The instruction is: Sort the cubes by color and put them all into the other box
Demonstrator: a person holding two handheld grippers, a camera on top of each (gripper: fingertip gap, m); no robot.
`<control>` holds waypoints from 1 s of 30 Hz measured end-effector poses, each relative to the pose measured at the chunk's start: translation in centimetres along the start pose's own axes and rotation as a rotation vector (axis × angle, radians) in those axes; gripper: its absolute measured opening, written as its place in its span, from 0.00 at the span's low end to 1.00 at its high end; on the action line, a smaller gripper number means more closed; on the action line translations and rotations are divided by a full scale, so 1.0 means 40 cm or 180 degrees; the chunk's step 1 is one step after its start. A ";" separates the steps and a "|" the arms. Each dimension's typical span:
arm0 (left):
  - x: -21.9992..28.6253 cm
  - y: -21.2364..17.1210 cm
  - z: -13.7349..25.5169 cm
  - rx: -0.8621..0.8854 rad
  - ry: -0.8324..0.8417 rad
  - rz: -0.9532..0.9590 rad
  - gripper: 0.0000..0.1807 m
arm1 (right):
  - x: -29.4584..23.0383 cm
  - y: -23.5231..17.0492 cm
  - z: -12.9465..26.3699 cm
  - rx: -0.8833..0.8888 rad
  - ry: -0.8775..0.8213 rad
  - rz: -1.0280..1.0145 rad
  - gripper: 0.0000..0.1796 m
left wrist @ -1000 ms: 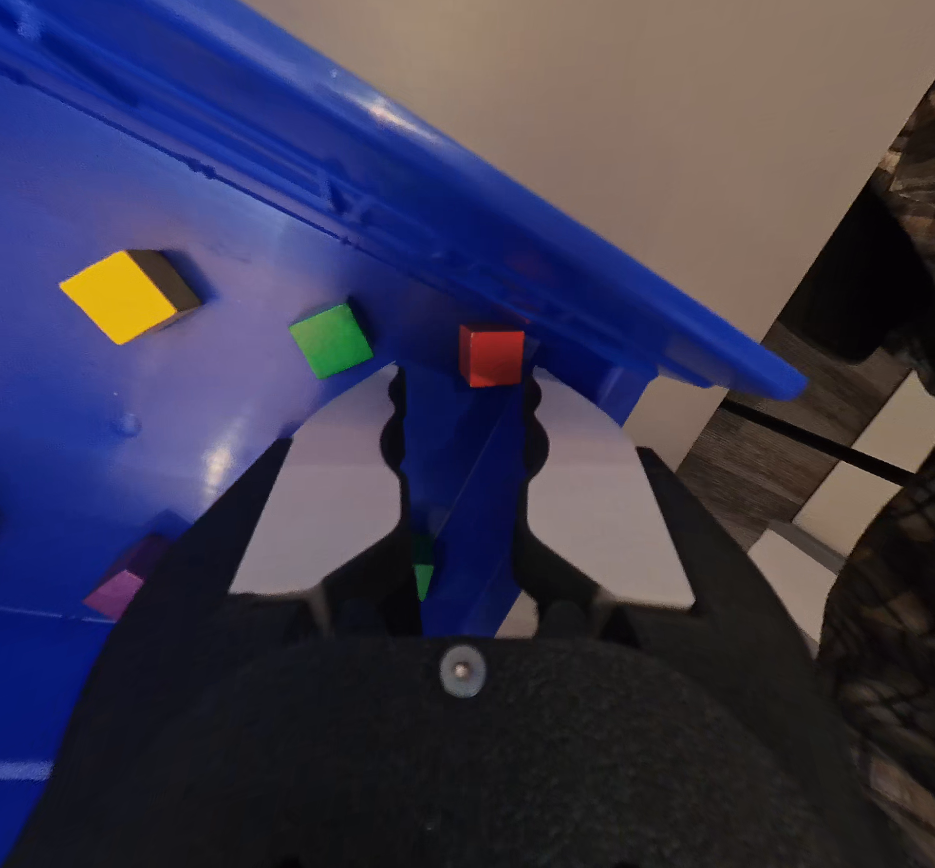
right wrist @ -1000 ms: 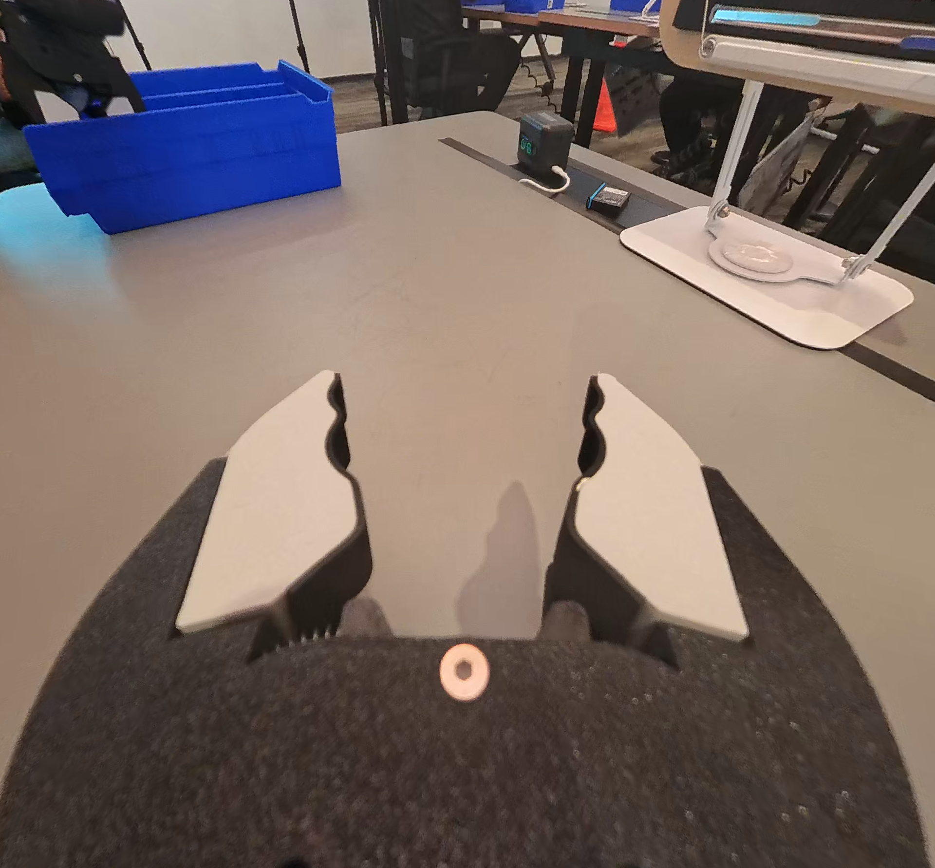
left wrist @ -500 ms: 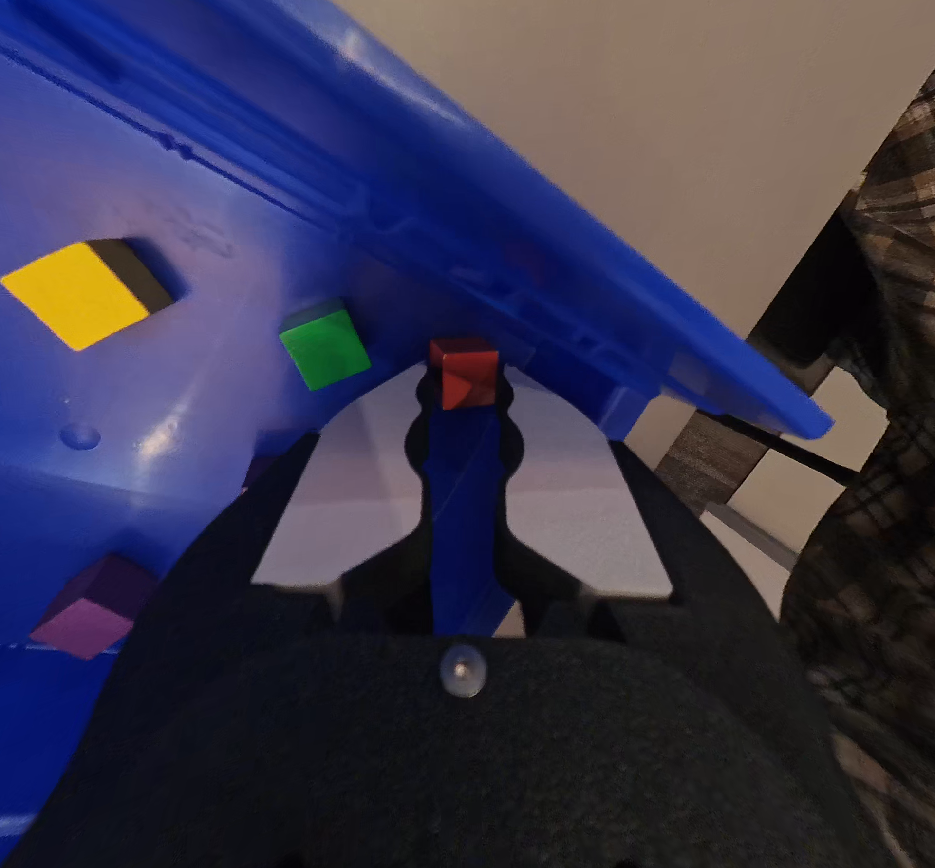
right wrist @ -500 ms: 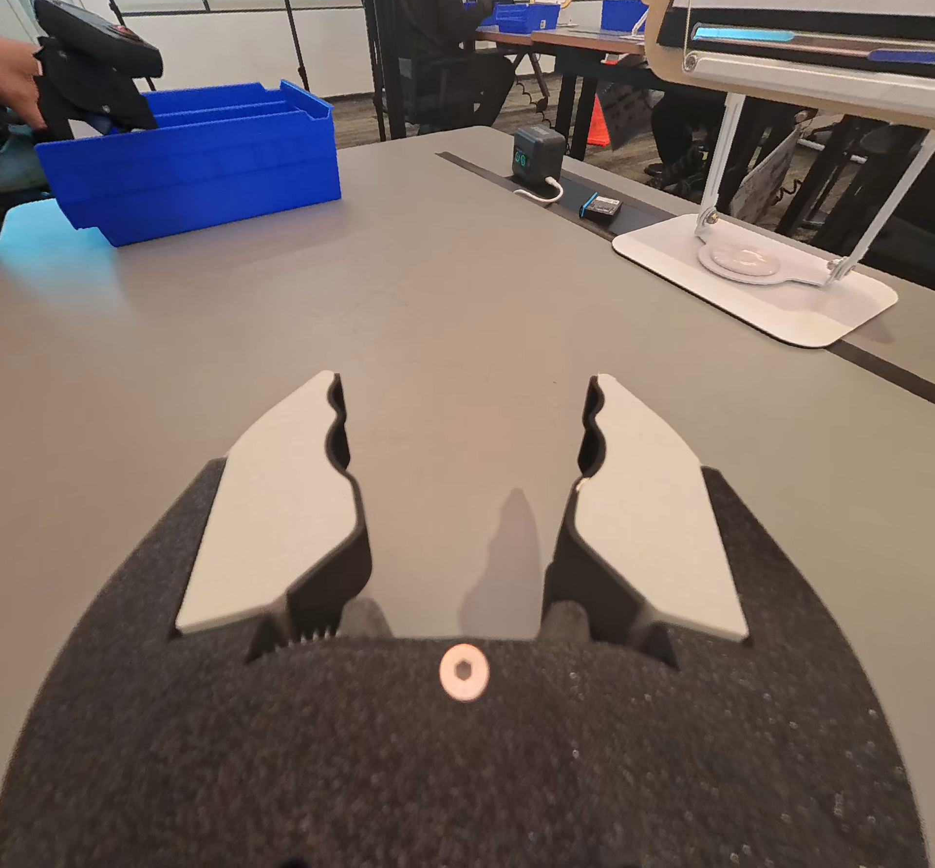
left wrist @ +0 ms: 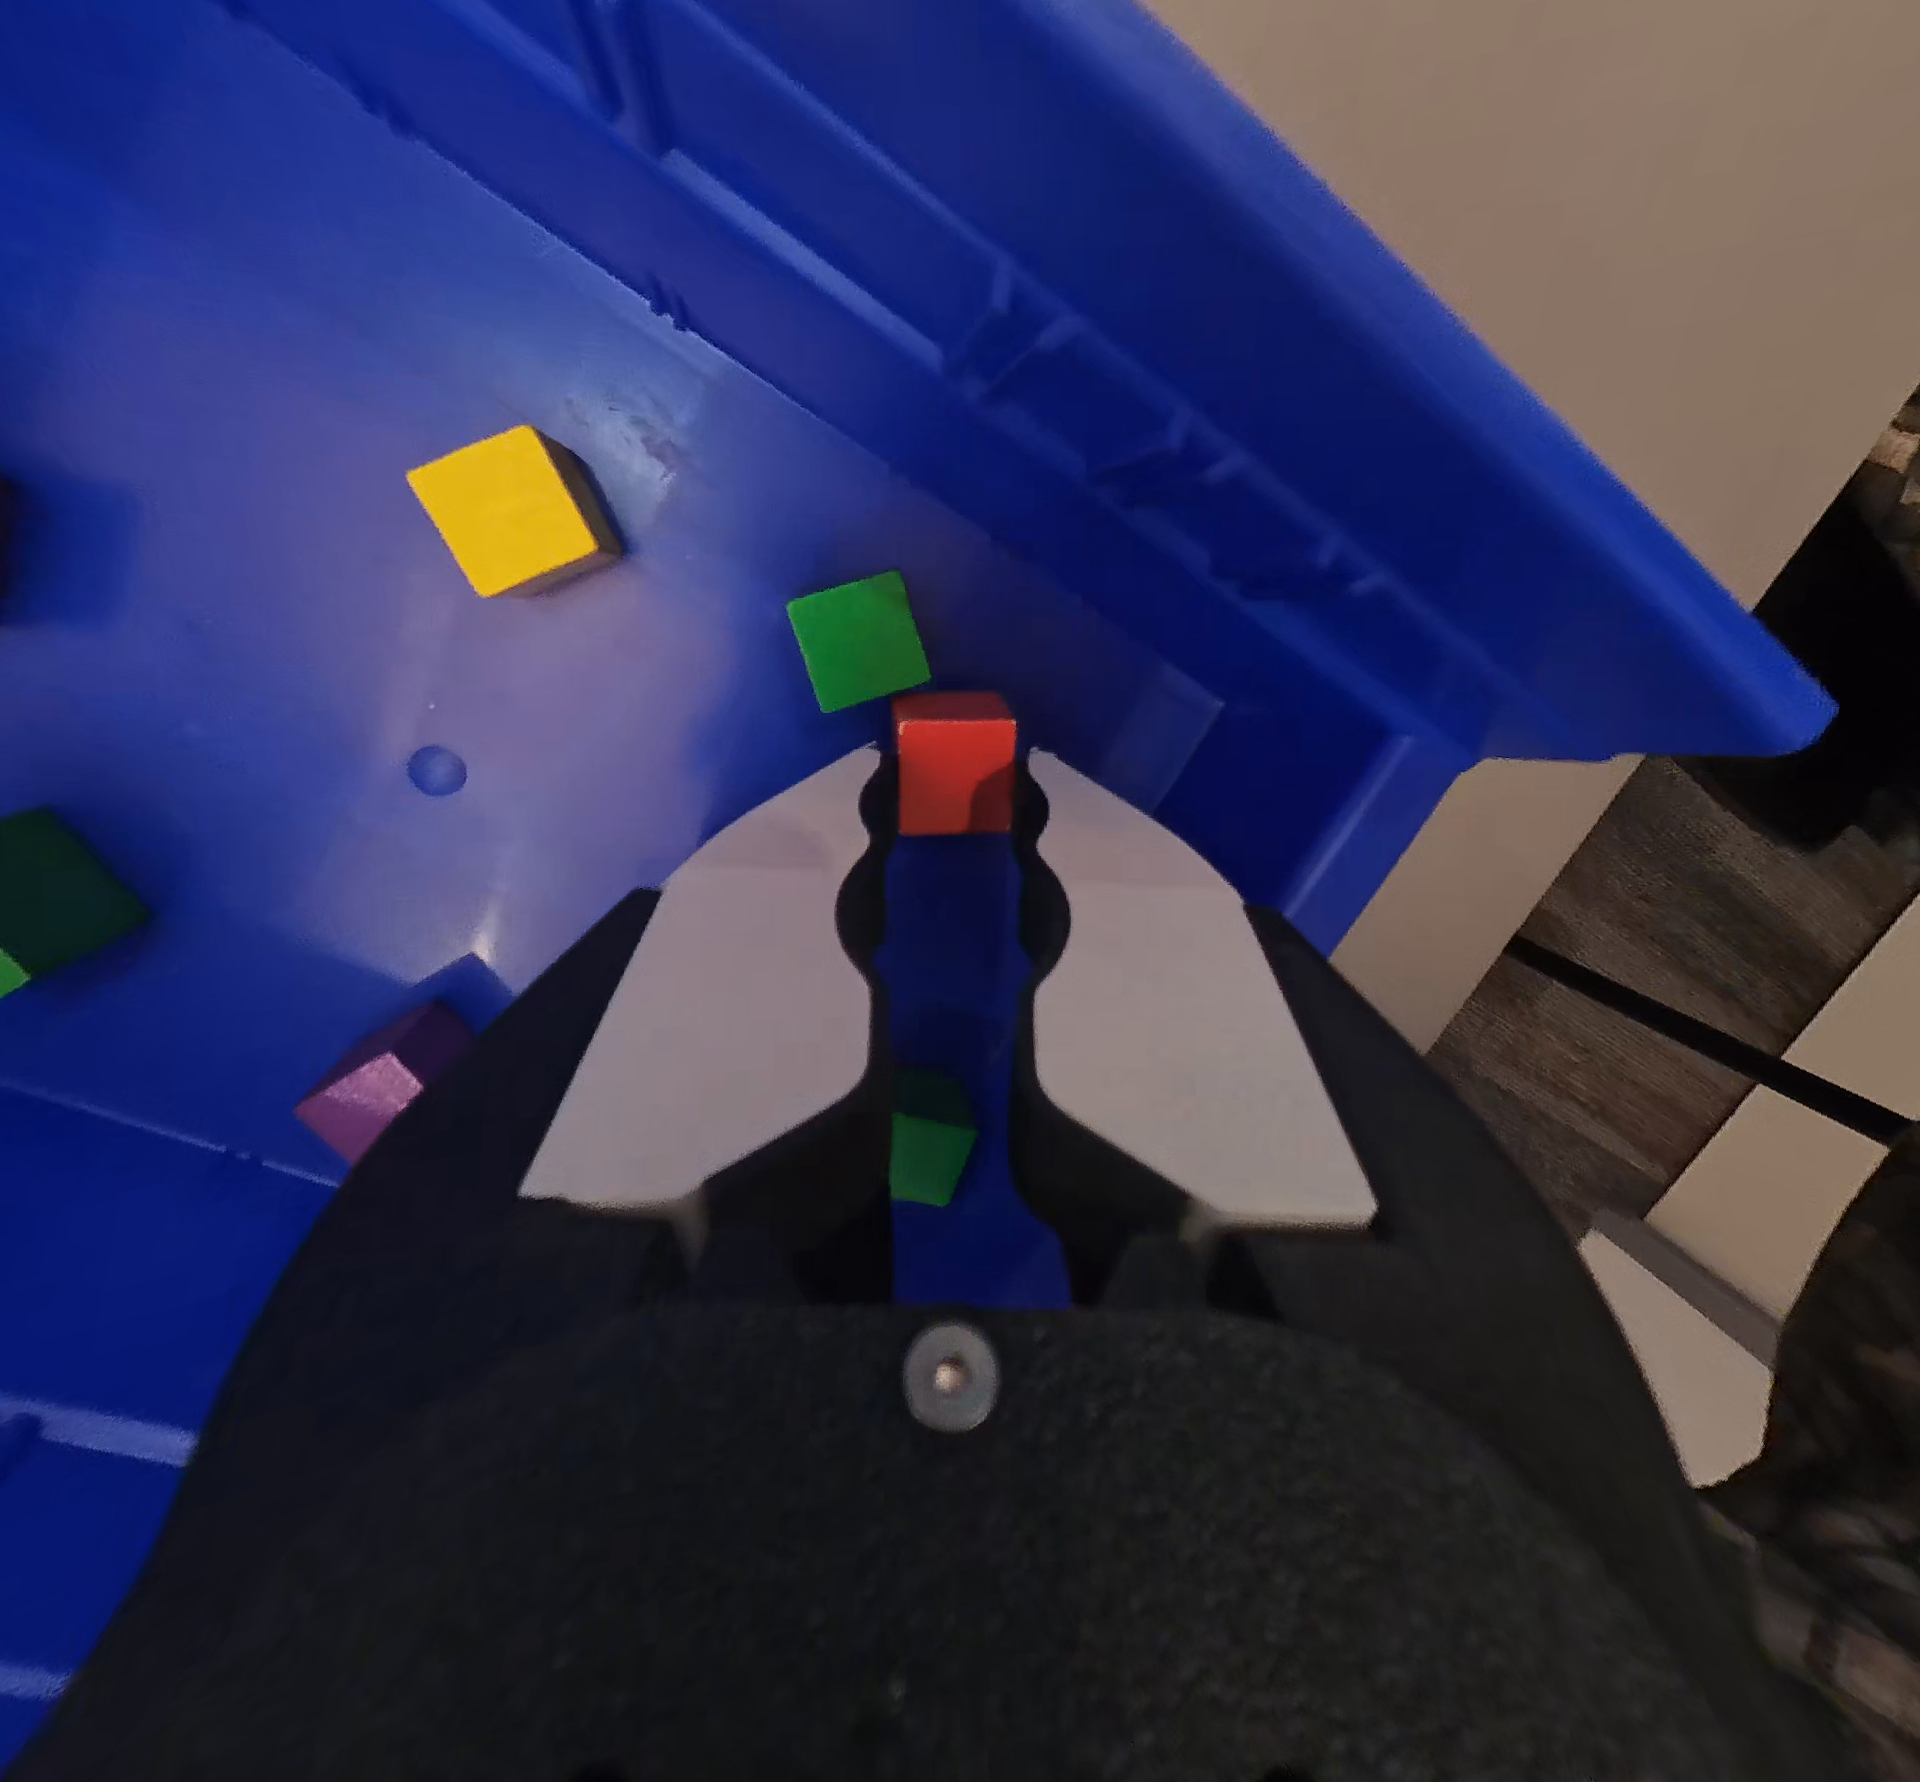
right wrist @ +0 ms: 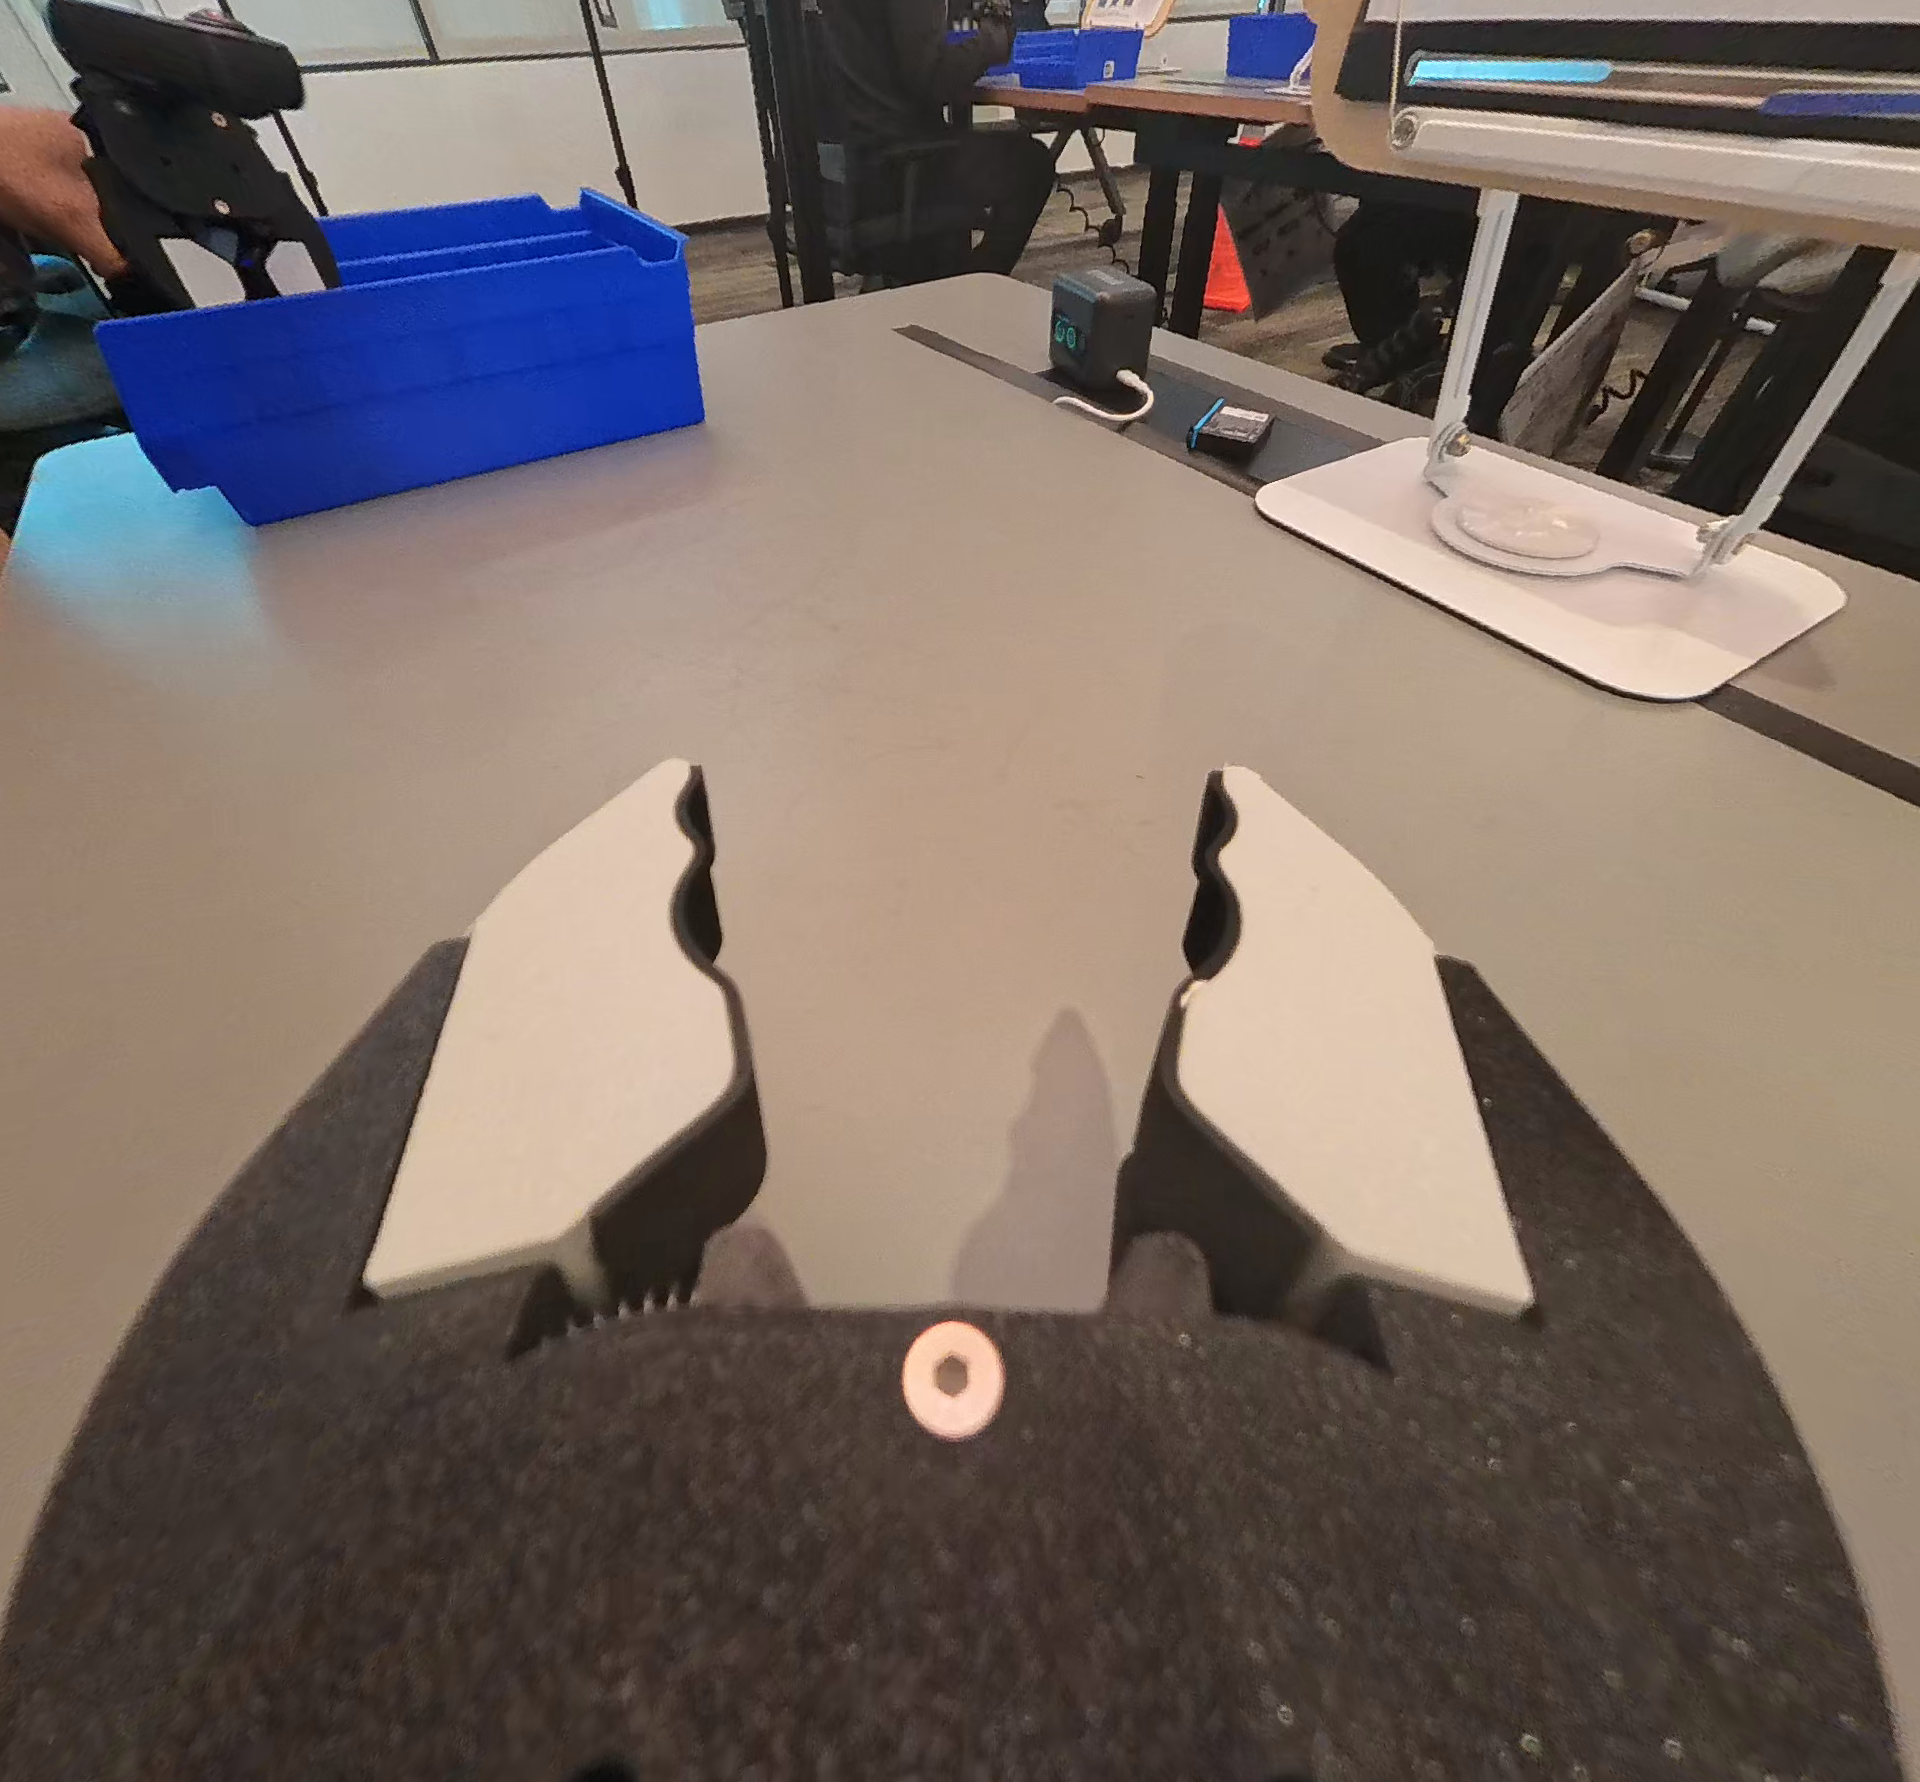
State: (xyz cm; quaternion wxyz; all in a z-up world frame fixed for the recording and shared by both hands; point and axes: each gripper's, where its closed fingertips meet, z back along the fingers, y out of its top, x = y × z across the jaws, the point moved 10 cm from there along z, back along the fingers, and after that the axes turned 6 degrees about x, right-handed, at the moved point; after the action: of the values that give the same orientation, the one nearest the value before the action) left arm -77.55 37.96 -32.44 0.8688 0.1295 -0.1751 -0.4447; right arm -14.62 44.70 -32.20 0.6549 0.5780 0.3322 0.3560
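Red cube sits pinched at the very tips of the left tongs, over the blue box near its corner wall. Right tongs gape empty above the worktop, well apart from that box, so the left is nearer.

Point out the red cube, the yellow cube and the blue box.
red cube [left wrist: 953, 776], left wrist view, its front face.
yellow cube [left wrist: 506, 510], left wrist view, its top face.
blue box [right wrist: 416, 382], right wrist view, its side wall.

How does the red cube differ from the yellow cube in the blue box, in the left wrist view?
The red cube is clamped between the left gripper fingertips, while the yellow cube lies free on the blue box floor. Red looks smaller in the picture than yellow. Red is beside a green cube; yellow sits alone. Both are plain cubes inside the same box.
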 end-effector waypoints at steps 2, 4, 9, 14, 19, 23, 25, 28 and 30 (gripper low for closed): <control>-0.001 -0.008 -0.001 0.0029 0.0017 -0.0004 0.11 | -0.001 -0.002 -0.002 -0.0004 0.0009 -0.0009 0.49; 0.000 -0.015 0.001 0.0066 0.0033 -0.0013 0.11 | -0.001 -0.002 -0.003 -0.0002 0.0012 -0.0011 0.49; -0.003 -0.027 0.044 0.0386 0.0169 -0.0038 0.11 | -0.002 -0.004 -0.003 0.0004 0.0006 -0.0030 0.49; -0.005 -0.024 0.120 0.1081 0.0410 -0.0059 0.11 | -0.008 -0.004 -0.004 0.0044 0.0015 -0.0133 0.49; 0.024 0.032 0.194 0.1885 0.0681 -0.0191 0.11 | -0.019 -0.001 -0.012 0.0150 0.0140 -0.0535 0.49; 0.071 0.134 0.232 0.2445 0.0728 -0.0375 0.11 | -0.037 0.008 -0.017 0.0248 0.0299 -0.0898 0.48; 0.100 0.203 0.237 0.2673 0.0658 -0.0440 0.11 | -0.042 0.014 -0.018 0.0342 0.0409 -0.1164 0.48; 0.156 0.319 0.225 0.2978 0.0553 -0.0612 0.11 | -0.046 0.026 -0.017 0.0566 0.0662 -0.1695 0.45; 0.199 0.400 0.206 0.3210 0.0442 -0.0772 0.11 | -0.048 0.036 -0.020 0.0707 0.0896 -0.2081 0.44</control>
State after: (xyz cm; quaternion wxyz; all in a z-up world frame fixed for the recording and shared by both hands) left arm -65.05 39.99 -17.39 0.6503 0.5803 -0.2932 -0.3929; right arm -16.41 43.59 -30.81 0.6152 0.4543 0.6226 0.1659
